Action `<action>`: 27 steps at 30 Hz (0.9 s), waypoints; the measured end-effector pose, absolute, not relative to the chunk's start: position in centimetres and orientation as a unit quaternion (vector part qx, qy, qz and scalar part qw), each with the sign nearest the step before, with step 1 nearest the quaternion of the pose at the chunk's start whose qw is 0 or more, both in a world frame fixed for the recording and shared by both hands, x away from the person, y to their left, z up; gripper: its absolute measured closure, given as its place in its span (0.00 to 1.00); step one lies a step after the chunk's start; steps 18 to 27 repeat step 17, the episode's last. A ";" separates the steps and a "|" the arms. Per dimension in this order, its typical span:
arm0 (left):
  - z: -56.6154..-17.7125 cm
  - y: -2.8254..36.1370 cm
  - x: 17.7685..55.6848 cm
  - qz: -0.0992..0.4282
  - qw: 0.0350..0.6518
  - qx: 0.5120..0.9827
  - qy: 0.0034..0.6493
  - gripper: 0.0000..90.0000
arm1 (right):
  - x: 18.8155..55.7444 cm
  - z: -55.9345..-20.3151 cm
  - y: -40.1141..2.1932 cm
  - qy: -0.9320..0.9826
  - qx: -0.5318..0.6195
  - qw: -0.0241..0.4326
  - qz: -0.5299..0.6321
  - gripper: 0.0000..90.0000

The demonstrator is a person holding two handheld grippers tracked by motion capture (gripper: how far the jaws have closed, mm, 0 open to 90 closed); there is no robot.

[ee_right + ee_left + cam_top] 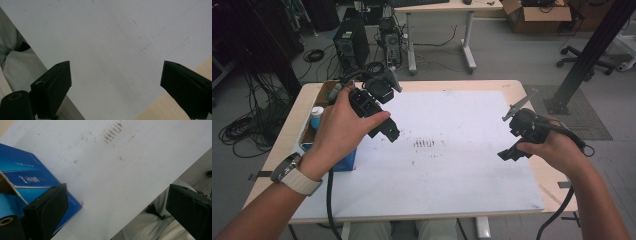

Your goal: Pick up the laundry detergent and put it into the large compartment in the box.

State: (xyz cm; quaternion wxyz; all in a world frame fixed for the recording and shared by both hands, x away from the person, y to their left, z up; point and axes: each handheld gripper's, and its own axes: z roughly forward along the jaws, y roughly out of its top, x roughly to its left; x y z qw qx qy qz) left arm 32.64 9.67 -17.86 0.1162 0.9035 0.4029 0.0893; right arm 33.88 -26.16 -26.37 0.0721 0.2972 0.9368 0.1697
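White sheet (452,165), smudged with dark marks near its middle, covers most of the pale wood worktop (557,187); a blue box (27,182) sits at its left edge. Left gripper (384,131) and right gripper (507,155) are held above the sheet, fingers of both spread wide, nothing between them. Grey floor behind carries computer towers (352,45), tangled cables (242,130), a second desk (447,7) and a cardboard box (537,15).
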 end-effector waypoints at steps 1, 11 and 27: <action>-17.9 9.7 32.7 0.089 0.116 0.903 0.403 0.06 | 33.9 -26.4 -26.1 0.937 0.297 0.072 0.169 0.11; -18.2 9.8 33.2 0.085 0.113 0.903 0.404 0.06 | 34.1 -26.5 -26.0 0.938 0.295 0.071 0.168 0.11; -18.2 9.9 33.4 0.084 0.114 0.903 0.406 0.06 | 34.1 -26.3 -25.9 0.938 0.294 0.074 0.171 0.11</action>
